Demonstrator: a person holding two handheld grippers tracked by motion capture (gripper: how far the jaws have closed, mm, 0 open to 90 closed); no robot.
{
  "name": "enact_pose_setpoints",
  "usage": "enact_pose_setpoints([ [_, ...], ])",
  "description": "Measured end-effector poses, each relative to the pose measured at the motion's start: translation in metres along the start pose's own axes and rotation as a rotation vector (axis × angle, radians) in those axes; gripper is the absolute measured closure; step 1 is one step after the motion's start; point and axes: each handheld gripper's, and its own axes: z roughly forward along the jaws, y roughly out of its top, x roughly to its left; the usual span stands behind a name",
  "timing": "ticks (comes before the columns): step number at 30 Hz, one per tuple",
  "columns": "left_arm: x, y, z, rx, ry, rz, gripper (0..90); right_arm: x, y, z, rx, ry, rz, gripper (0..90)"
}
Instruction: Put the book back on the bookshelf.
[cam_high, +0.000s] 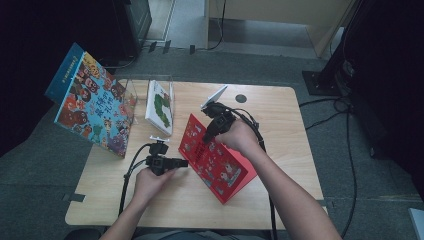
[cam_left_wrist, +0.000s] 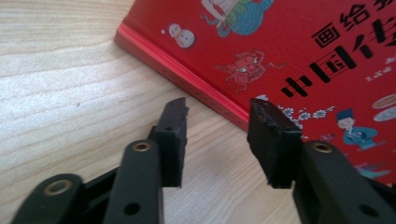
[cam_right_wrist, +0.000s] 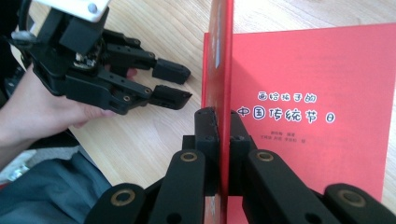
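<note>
The front cover of the red book (cam_high: 215, 160), which lies near the middle of the table (cam_high: 290, 150), is pinched edge-on between the closed jaws of the right gripper (cam_right_wrist: 223, 122) and held lifted, probably so that the book can be opened. The left gripper (cam_left_wrist: 217, 126) is held with jaws spread and empty just beside the book's edge, apparently ready to steady it. A clear stand (cam_high: 131, 87) with a white book (cam_high: 160, 106) is set behind, and a large picture book (cam_high: 92, 100) leans at the left, well apart; nothing is seen blocking the way.

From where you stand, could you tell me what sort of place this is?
Probably a lab or office corner set up for recording: a small wooden table on grey carpet, picture books such as the red book, and cables trailing across the floor.
</note>
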Motion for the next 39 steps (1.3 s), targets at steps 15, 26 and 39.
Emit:
enact_pose_setpoints([
  [15,-0.016,0.013,-0.006,-0.034,-0.08,0.046,45.3,0.005,-0.003,-0.049,-0.07,0.049,-0.044,88.5],
  [26,-0.027,0.035,-0.011,-0.051,-0.193,0.022,35.5,-0.005,-0.01,-0.068,-0.162,0.109,-0.042,88.3],
  [39,-0.03,0.056,-0.038,-0.106,-0.31,0.13,27.0,-0.019,-0.046,-0.077,-0.365,0.273,-0.145,87.8],
])
